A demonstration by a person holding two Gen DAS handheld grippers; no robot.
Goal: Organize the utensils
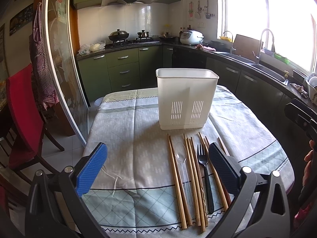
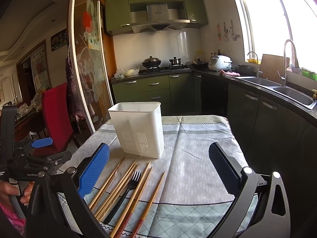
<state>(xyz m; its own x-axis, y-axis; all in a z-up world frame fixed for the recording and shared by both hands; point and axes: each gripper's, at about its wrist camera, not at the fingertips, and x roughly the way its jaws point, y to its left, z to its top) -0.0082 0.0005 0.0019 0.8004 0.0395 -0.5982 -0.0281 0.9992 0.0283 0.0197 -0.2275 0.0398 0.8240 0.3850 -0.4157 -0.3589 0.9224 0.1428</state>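
Observation:
A white plastic utensil holder (image 1: 186, 99) with two compartments stands upright on the table; it also shows in the right wrist view (image 2: 138, 128). In front of it lie several wooden chopsticks (image 1: 178, 180), a clear plastic spoon (image 1: 181, 154) and a black plastic fork (image 1: 205, 170). The right wrist view shows the chopsticks (image 2: 116, 184) and fork (image 2: 126, 192) too. My left gripper (image 1: 156, 166) is open and empty above the table, left of the utensils. My right gripper (image 2: 158, 170) is open and empty, right of the utensils.
The table wears a checked cloth (image 1: 138, 138). A red-covered chair (image 1: 21, 115) stands left of it by a sliding glass door (image 1: 59, 59). Green cabinets, stove (image 1: 130, 39) and sink (image 1: 267, 69) run behind and to the right.

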